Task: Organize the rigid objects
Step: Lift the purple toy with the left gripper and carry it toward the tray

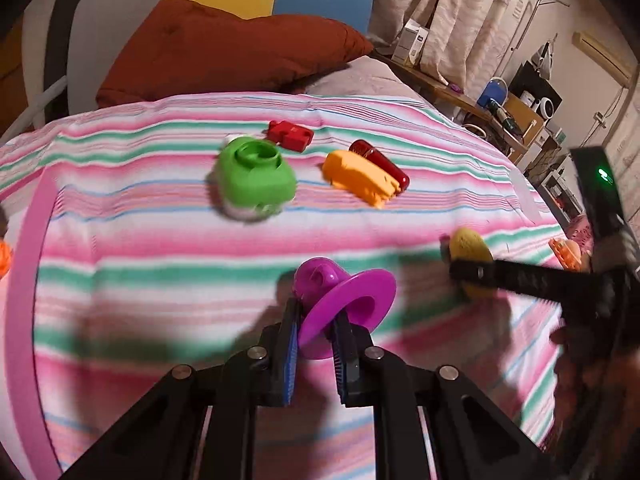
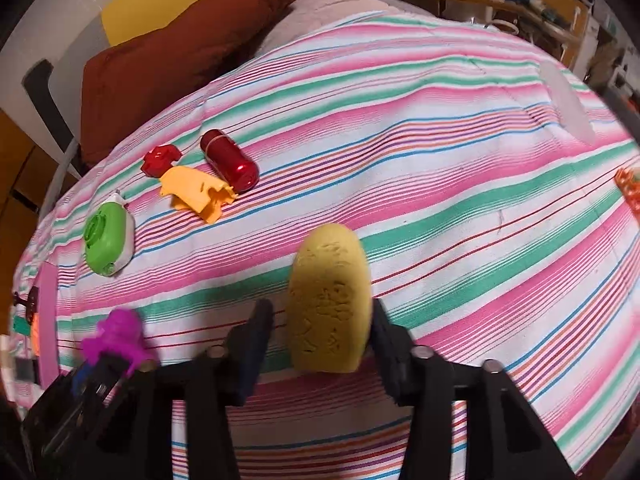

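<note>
My left gripper [image 1: 316,312] is shut on a purple hat-shaped toy [image 1: 348,288], with its brim pinched between the blue pads just above the striped bedspread [image 1: 160,264]. The toy and gripper also show blurred at the lower left of the right wrist view, as the purple toy [image 2: 116,336]. My right gripper [image 2: 320,312] holds a yellow oval sponge-like piece [image 2: 328,280] upright; its right finger presses the piece and the left fingertip shows a slim gap. In the left wrist view that yellow piece [image 1: 468,244] sits at the right, with a black finger [image 1: 480,270] across it.
Farther back on the bedspread lie a green-and-white container [image 1: 254,176], a red block [image 1: 290,134], an orange-yellow piece [image 1: 360,178] and a dark red capsule [image 1: 380,162]. An orange toy [image 1: 566,254] is at the right edge, a pink band [image 1: 32,280] at the left, and a brown pillow [image 1: 224,48] behind.
</note>
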The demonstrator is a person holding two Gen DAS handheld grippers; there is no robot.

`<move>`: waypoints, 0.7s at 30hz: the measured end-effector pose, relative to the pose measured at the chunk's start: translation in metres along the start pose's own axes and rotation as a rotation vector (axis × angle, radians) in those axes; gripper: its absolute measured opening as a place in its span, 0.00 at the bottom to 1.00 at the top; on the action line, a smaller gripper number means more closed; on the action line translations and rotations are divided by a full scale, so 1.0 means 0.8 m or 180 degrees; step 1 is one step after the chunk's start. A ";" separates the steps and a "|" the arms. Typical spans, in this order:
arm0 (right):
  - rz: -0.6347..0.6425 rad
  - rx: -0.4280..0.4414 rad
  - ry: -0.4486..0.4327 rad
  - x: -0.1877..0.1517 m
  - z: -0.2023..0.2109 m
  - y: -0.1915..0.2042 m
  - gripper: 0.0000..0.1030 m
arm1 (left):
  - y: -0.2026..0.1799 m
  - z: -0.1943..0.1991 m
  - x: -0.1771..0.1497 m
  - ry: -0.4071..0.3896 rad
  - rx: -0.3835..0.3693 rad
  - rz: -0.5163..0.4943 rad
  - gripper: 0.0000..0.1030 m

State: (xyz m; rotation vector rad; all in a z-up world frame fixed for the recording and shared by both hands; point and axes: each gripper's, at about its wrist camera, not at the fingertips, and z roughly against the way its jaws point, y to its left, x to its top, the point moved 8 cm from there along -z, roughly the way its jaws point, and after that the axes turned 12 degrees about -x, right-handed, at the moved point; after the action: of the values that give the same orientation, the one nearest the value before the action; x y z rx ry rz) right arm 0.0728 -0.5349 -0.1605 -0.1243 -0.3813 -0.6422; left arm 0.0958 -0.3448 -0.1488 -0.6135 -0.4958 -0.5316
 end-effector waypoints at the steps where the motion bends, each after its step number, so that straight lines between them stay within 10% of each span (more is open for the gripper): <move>1: -0.0040 0.0025 -0.0004 -0.001 0.001 -0.001 0.40 | 0.001 0.005 -0.005 -0.0009 -0.0008 0.0003 0.13; 21: 0.0384 0.0160 -0.0186 -0.036 0.027 0.042 0.40 | 0.039 0.142 -0.057 -0.0479 -0.0384 0.0183 0.13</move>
State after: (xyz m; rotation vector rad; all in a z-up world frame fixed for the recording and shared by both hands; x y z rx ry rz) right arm 0.0653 -0.4875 -0.1512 -0.1172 -0.4426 -0.5105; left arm 0.0488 -0.2352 -0.1063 -0.7847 -0.5892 -0.4652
